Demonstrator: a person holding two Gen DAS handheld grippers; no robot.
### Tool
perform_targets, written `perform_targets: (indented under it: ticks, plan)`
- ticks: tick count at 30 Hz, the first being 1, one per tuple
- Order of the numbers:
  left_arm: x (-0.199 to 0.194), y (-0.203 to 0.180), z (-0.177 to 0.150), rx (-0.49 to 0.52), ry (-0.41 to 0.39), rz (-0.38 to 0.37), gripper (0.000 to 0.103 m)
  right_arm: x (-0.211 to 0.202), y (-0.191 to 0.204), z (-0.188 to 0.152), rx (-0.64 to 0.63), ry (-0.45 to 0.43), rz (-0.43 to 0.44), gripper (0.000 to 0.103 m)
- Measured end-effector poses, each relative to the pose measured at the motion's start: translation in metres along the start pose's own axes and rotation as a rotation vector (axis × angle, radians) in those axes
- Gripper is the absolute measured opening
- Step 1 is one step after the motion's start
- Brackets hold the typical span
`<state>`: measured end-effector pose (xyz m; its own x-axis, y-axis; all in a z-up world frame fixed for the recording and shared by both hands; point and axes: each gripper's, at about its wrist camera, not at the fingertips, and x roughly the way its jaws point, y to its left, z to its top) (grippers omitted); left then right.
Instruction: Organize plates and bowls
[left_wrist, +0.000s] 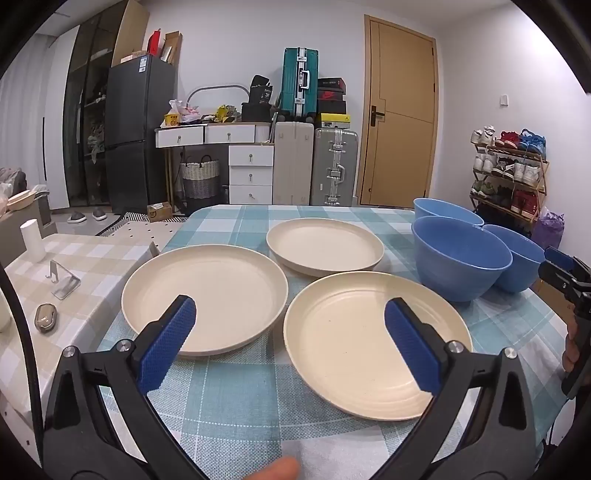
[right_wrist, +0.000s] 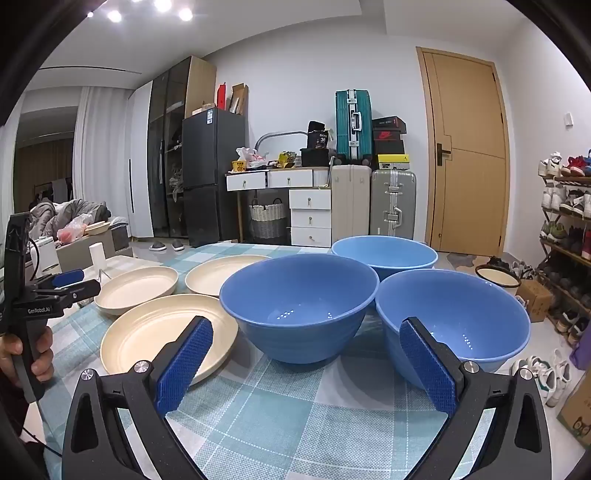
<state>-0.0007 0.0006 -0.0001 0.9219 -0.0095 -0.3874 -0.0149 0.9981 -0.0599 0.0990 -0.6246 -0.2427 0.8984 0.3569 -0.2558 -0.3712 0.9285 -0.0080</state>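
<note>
**Nothing stacked yet: three plates, three bowls, all loose**

You have the whole job ahead of you. Three cream plates lie singly on the checked tablecloth (left_wrist: 236, 417): the left plate (left_wrist: 205, 297), the near plate (left_wrist: 373, 343) and the far plate (left_wrist: 325, 245), close together, though whether rims touch is hard to tell. The three blue bowls sit clustered to their right: front bowl (right_wrist: 299, 306), right bowl (right_wrist: 454, 317), back bowl (right_wrist: 384, 253).

Your left gripper (left_wrist: 290, 345) hovers low over the plates, jaws wide apart, holding nothing. Your right gripper (right_wrist: 306, 363) faces the bowls, equally spread and empty.
</note>
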Motion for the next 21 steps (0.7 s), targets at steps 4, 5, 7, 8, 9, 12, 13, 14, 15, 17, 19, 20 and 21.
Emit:
perform_targets:
  ticks: [4,5,7,8,9,12,13,14,15,17,19,20,21]
  plan:
    - [0.0012,-0.0001,0.0004,-0.001,0.014,0.001,0.102,0.0001,0.0008,-0.0001,-0.015,-0.001,-0.005,0.103]
    - [0.0012,-0.0004,0.0003,0.0,0.014,0.003,0.102,0.0001,0.0007,0.0,-0.013,-0.001,-0.006,0.103]
    - [0.0009,-0.0007,0.0003,0.002,0.013,0.003,0.102,0.0,0.0,0.0002,-0.008,-0.002,-0.005,0.103]
    - [0.0008,-0.0009,0.0003,0.001,0.013,0.003,0.102,0.0,-0.0003,0.0003,-0.005,-0.002,-0.004,0.103]
    - [0.001,-0.001,0.0003,0.002,0.013,0.002,0.102,-0.0005,0.0015,0.0002,-0.01,-0.002,-0.005,0.103]
    - [0.0009,-0.0009,0.0003,0.003,0.013,0.003,0.102,-0.0007,0.0015,-0.0001,-0.019,-0.003,-0.004,0.103]
    - [0.0009,-0.001,0.0003,0.003,0.014,0.002,0.102,-0.0008,0.0016,0.0,-0.018,-0.002,-0.004,0.103]
    - [0.001,-0.0008,0.0004,0.002,0.014,0.003,0.102,-0.001,0.0017,0.0,-0.017,-0.002,-0.004,0.103]
    - [0.0012,-0.0008,0.0004,0.002,0.014,0.003,0.102,-0.0003,0.0011,0.0,-0.018,-0.002,-0.005,0.103]
    - [0.0012,-0.0008,0.0004,0.002,0.015,0.003,0.102,-0.0001,0.0011,0.0001,-0.017,-0.002,-0.005,0.103]
    - [0.0011,-0.0009,0.0005,0.002,0.015,0.003,0.102,-0.0001,0.0009,0.0001,-0.018,-0.002,-0.004,0.103]
    - [0.0014,-0.0008,0.0005,0.002,0.016,0.003,0.102,-0.0001,0.0011,0.0,-0.018,-0.002,-0.004,0.103]
    - [0.0013,-0.0008,0.0005,0.002,0.016,0.004,0.102,0.0,0.0012,0.0001,-0.018,-0.002,-0.004,0.103]
